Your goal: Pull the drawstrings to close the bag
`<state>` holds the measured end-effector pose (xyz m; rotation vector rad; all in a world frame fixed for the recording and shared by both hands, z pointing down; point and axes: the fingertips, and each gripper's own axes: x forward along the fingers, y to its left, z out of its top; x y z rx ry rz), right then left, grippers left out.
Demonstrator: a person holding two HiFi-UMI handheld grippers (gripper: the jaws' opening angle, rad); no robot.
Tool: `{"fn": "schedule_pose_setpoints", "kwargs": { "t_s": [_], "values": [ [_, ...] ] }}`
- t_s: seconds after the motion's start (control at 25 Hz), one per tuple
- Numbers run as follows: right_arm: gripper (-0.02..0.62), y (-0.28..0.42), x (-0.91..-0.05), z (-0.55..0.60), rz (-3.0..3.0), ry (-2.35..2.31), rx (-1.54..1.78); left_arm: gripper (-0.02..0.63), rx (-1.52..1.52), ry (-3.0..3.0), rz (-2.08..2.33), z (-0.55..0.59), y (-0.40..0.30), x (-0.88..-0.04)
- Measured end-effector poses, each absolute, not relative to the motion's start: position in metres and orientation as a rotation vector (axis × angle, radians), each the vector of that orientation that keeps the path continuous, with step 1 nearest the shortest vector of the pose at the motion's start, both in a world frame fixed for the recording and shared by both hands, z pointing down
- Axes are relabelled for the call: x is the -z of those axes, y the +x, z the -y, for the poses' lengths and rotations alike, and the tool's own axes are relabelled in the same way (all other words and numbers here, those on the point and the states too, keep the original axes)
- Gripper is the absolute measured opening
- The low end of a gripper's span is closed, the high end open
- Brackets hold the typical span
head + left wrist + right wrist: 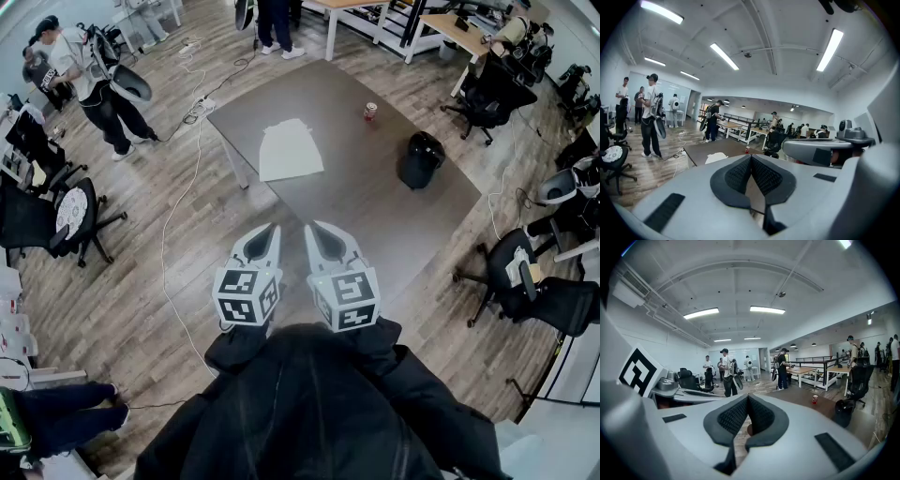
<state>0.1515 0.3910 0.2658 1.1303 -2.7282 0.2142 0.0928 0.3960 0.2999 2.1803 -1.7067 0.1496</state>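
At the near edge of the table (375, 220) you hold both tools side by side, short of the work. Left gripper (270, 230): jaws closed pad to pad, nothing between them. Right gripper (316, 230): likewise closed and empty.

The white bag (290, 150) lies flat on the far part of the table, at about twelve o'clock from your grippers and well apart from them. Its drawstrings cannot be made out from where you stand. A red cup (370, 112) at one o'clock and a black object (419, 159) at two o'clock stand to the right of the bag, apart from it.

Assessment: the approach to the bag is not yet made.

Recommendation: open both jaws before you reach. Find the mouth of the bag first, then locate a cord on each side. Take the cord alone, not the cloth, and pull your two grippers apart evenly so the mouth gathers without the bag sliding toward the cup.
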Motion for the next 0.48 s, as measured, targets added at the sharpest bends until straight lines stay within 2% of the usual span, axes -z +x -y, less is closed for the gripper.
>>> {"fn": "schedule_pose_setpoints", "kwargs": {
  "t_s": [0.48],
  "values": [
    [0.021,0.141,-0.276,-0.397,2.707,1.142,-0.219,0.032,-0.134,2.175,1.684,-0.403,0.083,-0.309]
  ]
}}
